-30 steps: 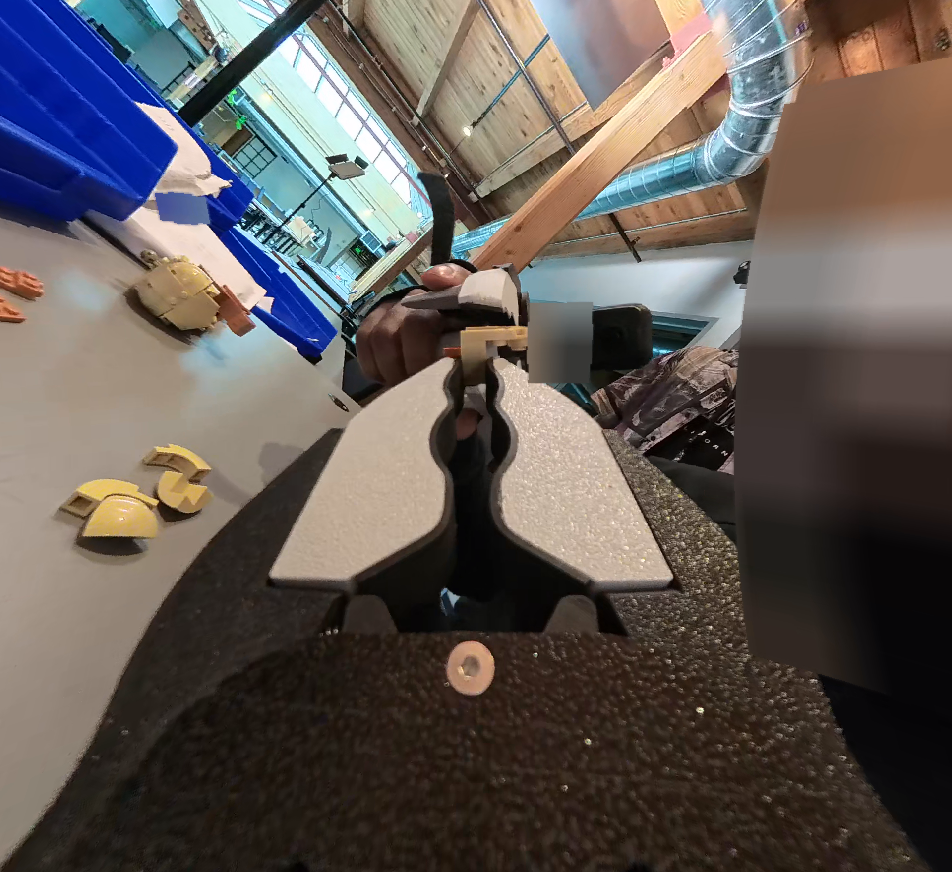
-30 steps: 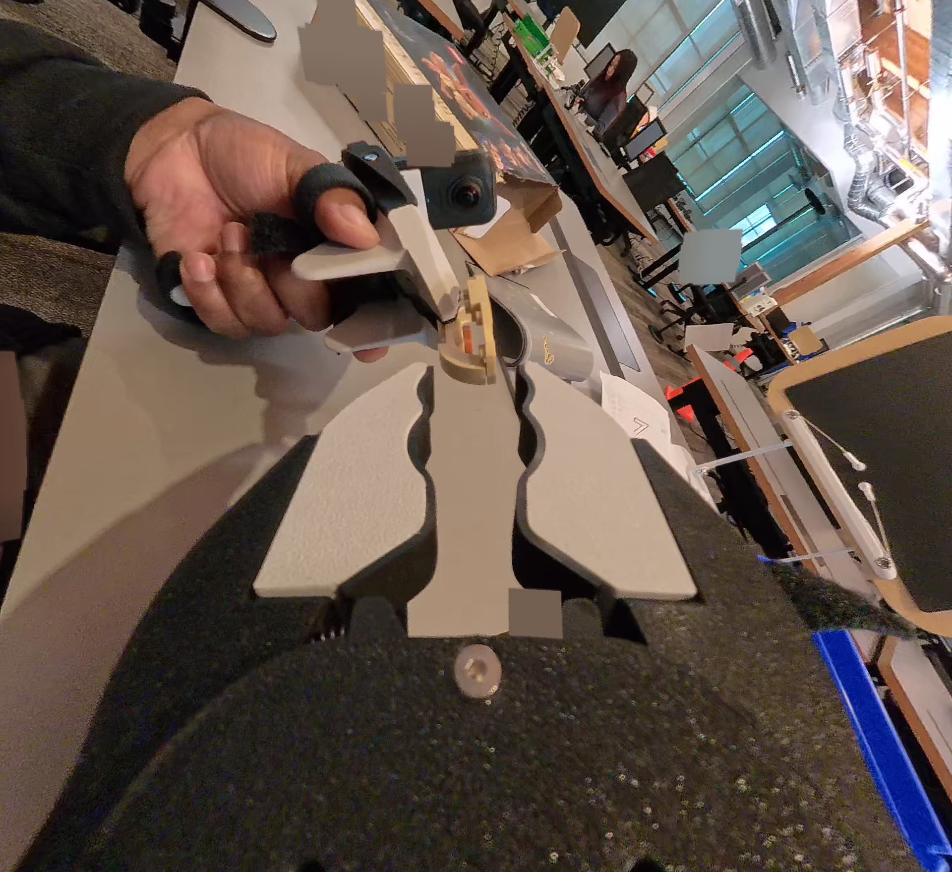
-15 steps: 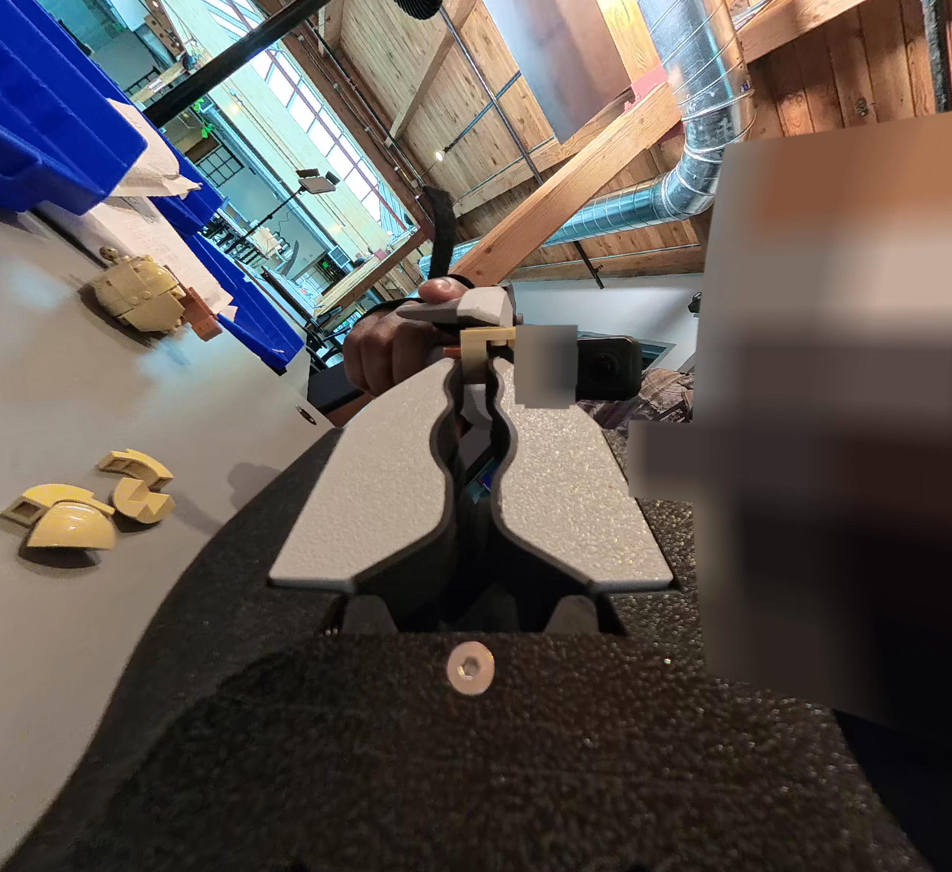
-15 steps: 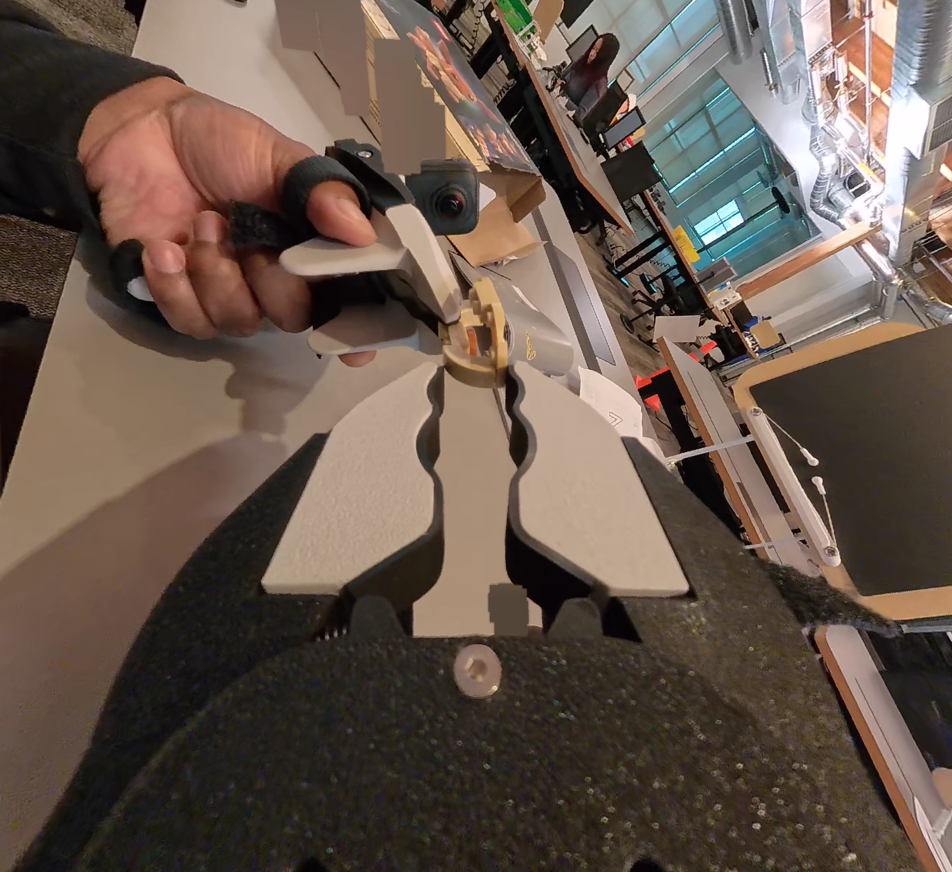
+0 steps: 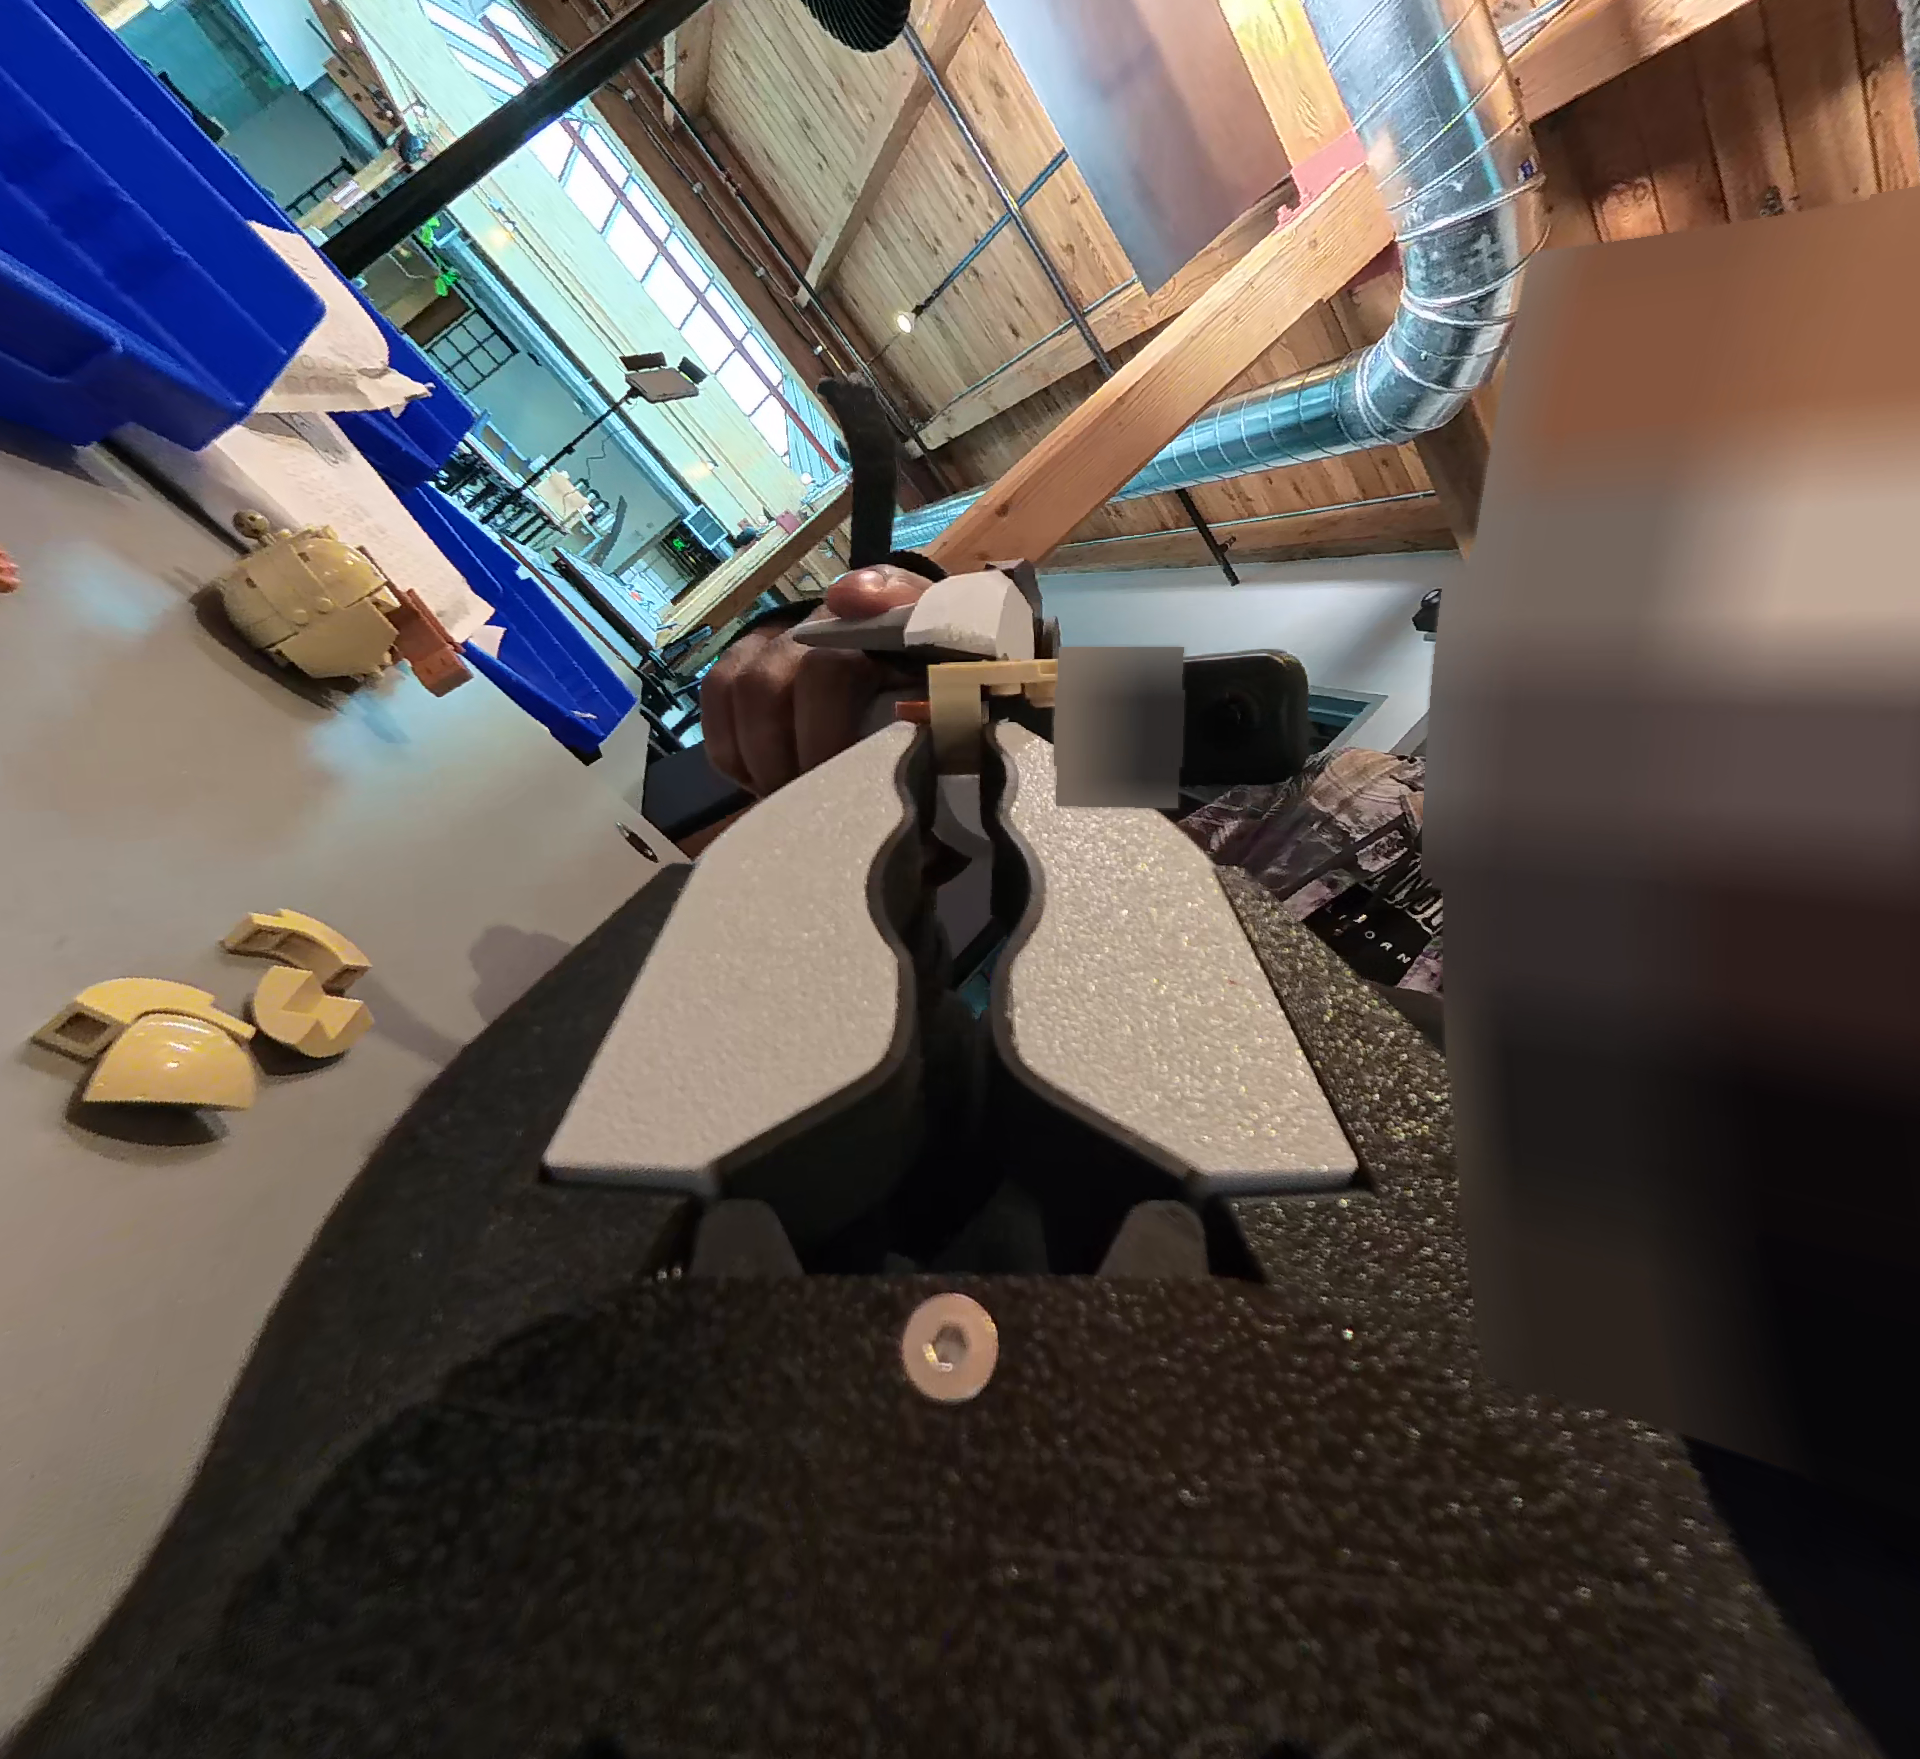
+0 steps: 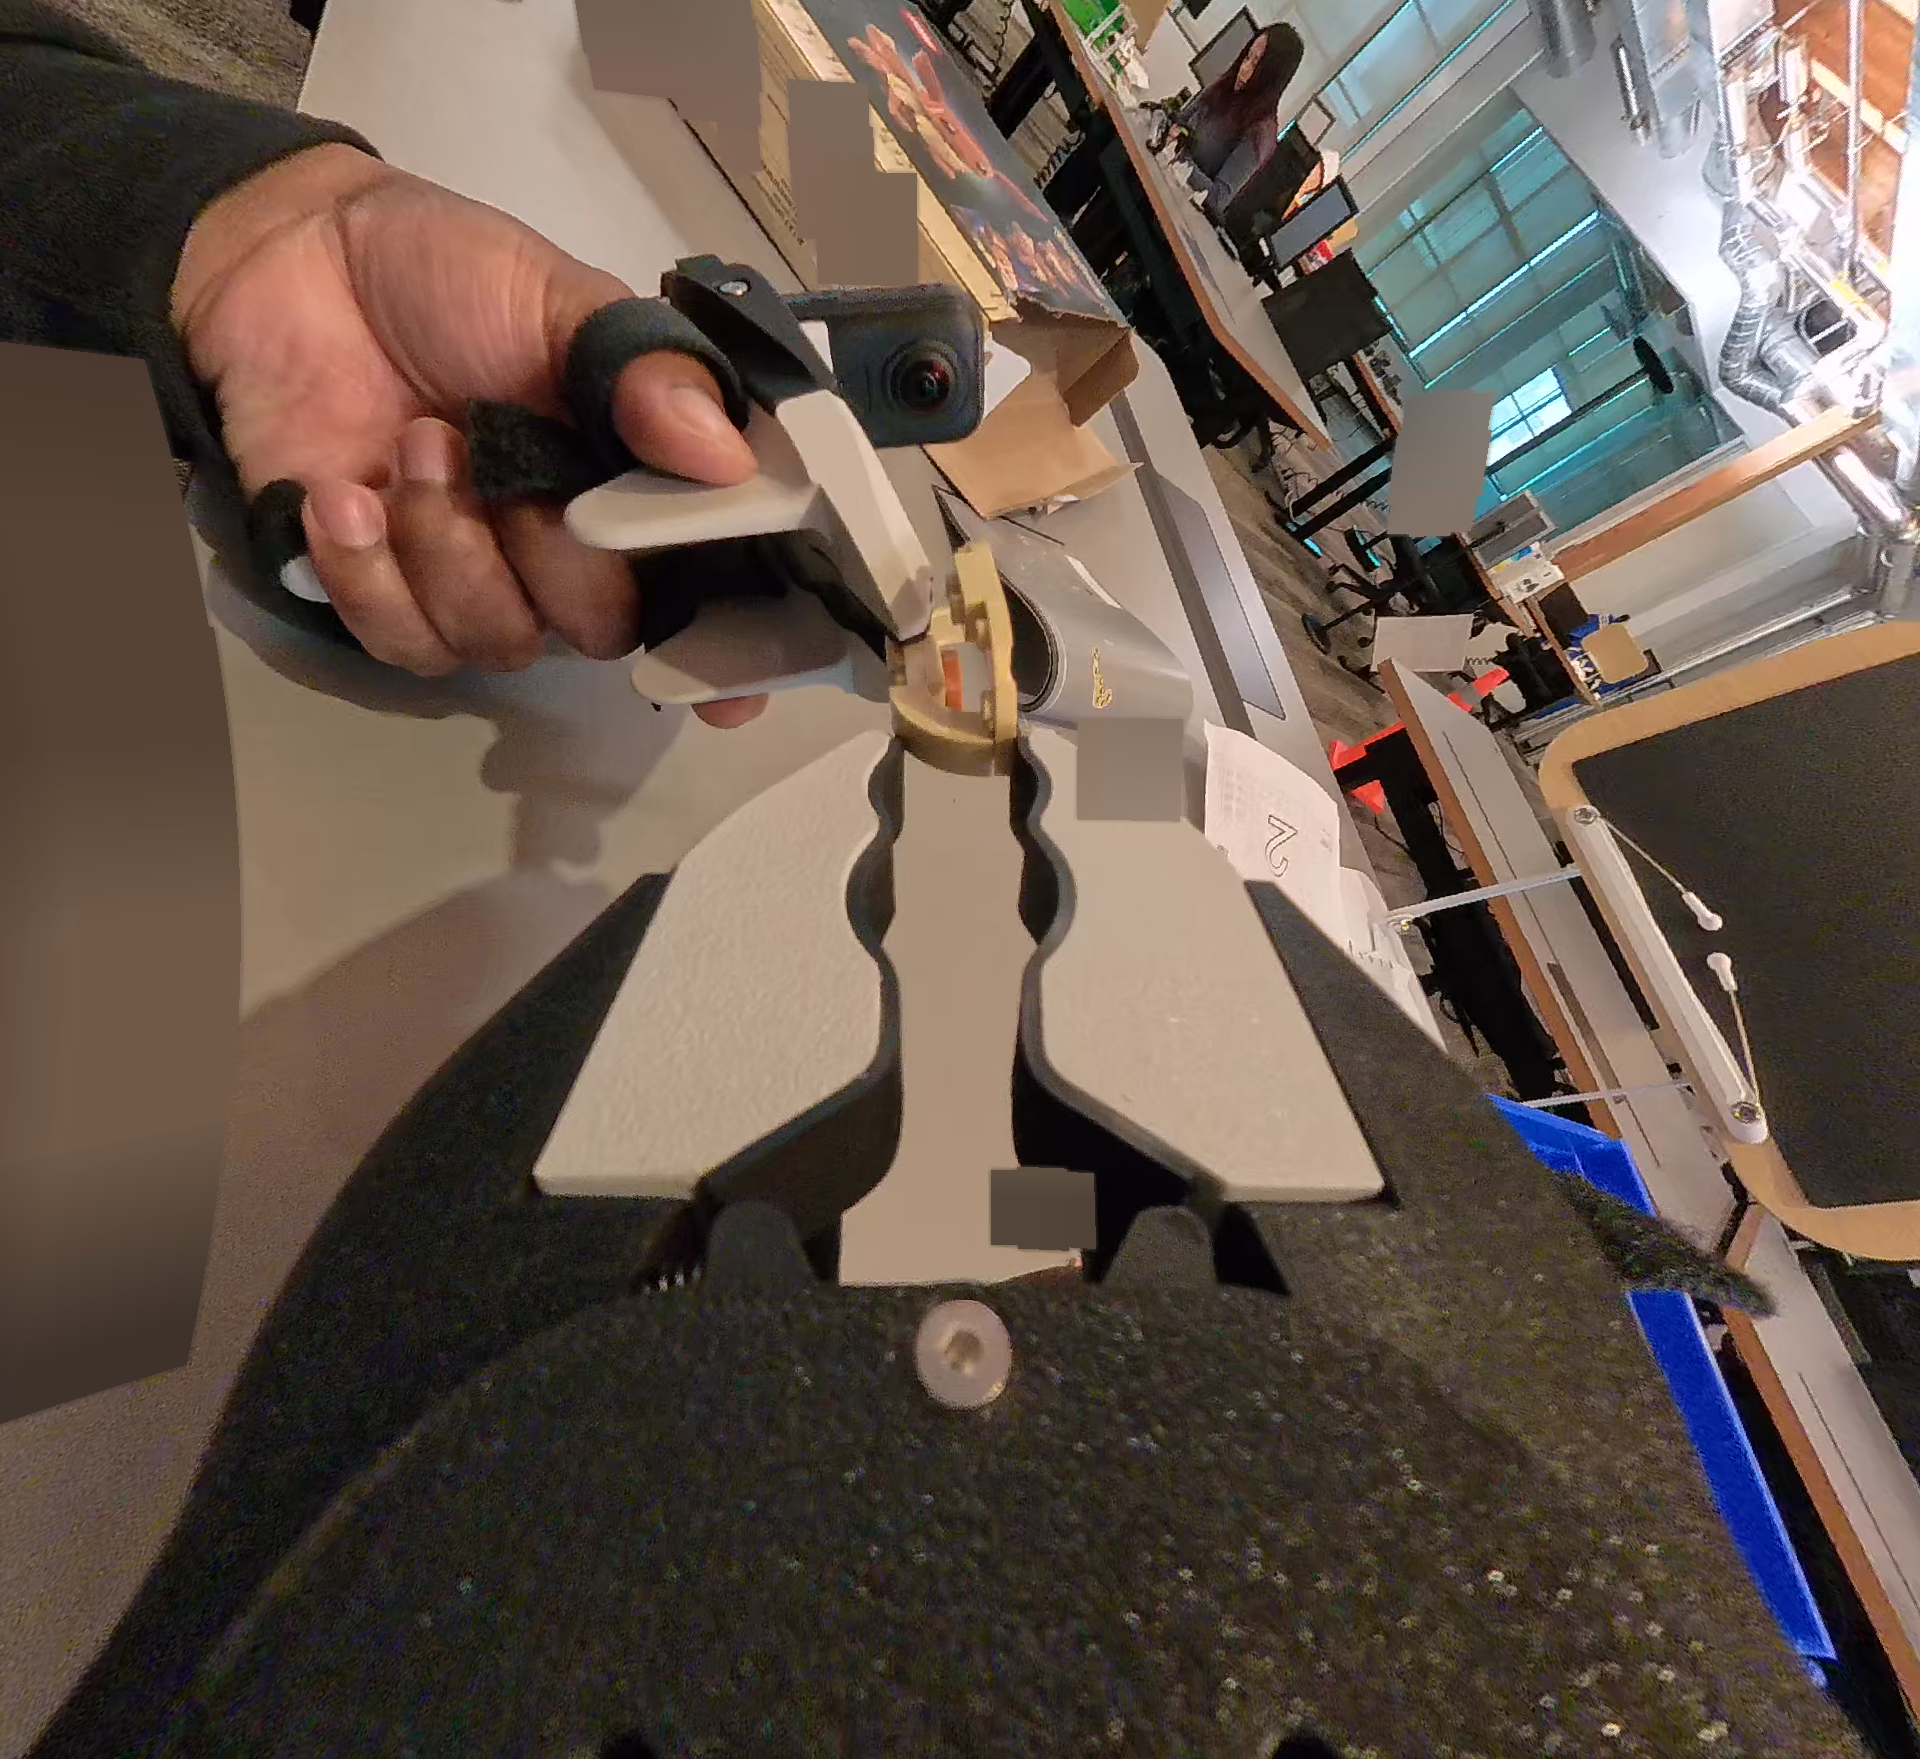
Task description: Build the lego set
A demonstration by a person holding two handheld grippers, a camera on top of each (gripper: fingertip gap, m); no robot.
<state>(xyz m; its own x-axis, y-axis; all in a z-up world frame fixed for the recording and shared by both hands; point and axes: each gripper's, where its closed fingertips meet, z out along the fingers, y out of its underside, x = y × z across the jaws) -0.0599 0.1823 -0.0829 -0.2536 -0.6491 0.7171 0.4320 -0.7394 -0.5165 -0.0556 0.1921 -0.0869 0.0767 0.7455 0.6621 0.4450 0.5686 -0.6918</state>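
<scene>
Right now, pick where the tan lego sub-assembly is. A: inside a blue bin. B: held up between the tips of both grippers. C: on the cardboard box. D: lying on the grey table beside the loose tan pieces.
B: the tan sub-assembly sits clamped at the right gripper tips, with the left gripper gripping its other side, above the grey table.

Left of the left gripper's fingers (image 5: 810, 940), three loose curved pieces (image 5: 197, 1013) lie together on the tabletop (image 5: 312, 774). Farther ahead on that side sits a domed assembly (image 5: 312, 608), with bins (image 5: 135, 275) behind it.

wrist views face each other, sharing tan lego piece (image 5: 961, 707).
</scene>
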